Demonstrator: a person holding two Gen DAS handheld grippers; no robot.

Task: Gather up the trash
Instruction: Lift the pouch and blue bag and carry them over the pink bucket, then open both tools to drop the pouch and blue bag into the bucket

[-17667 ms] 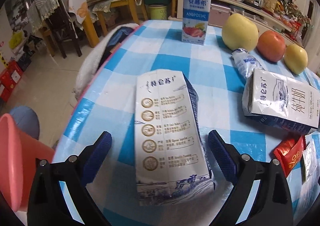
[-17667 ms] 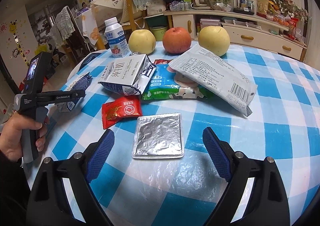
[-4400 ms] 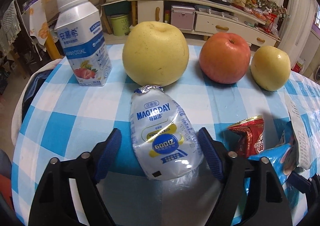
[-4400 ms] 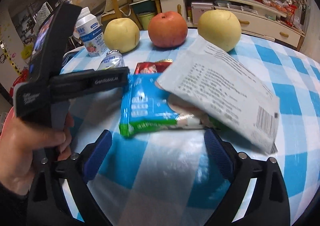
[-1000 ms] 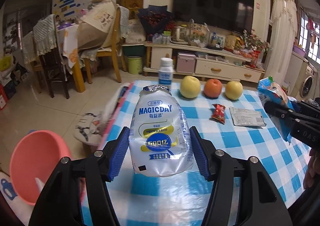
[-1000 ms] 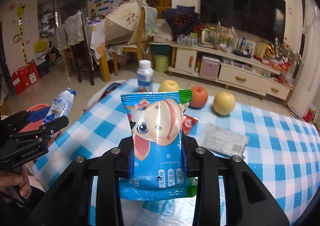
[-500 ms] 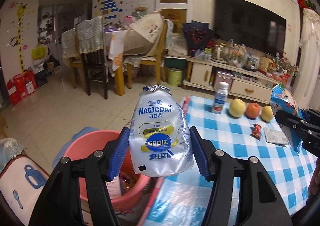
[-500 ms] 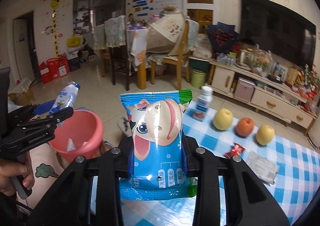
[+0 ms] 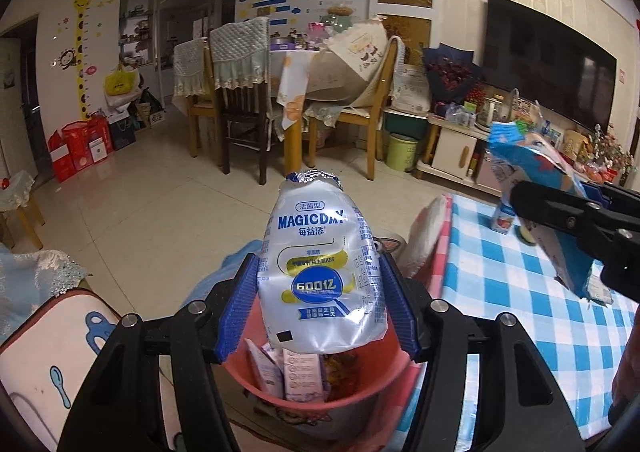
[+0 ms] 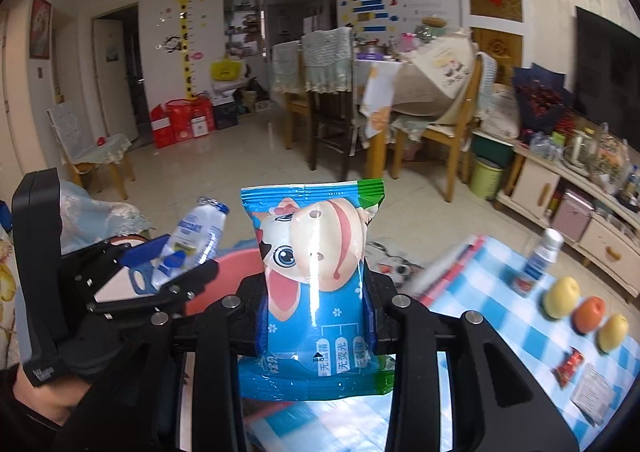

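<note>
My left gripper [image 9: 318,304] is shut on a clear squashed MAGICDAY bottle [image 9: 322,272], held upright directly over a pink bucket [image 9: 372,392] that holds several wrappers. My right gripper [image 10: 316,316] is shut on a blue snack bag with a cartoon cow [image 10: 314,292]. In the right wrist view the left gripper with its bottle [image 10: 194,240] is at the left, and the bucket's rim [image 10: 236,264] shows behind the bag. In the left wrist view the right gripper and its bag [image 9: 540,187] hang at the right, above the table edge.
The blue-checked table [image 9: 520,292] lies at the right with a yoghurt bottle [image 10: 538,260], three fruits [image 10: 586,314], a red wrapper [image 10: 568,366] and a white packet [image 10: 592,398]. A patterned cushion [image 9: 60,352] is at lower left. Dining chairs [image 9: 240,111] stand across the tiled floor.
Both grippers have swung left off the table with their loads. The pink bucket has come from the left edge of view to directly beneath the bottle.
</note>
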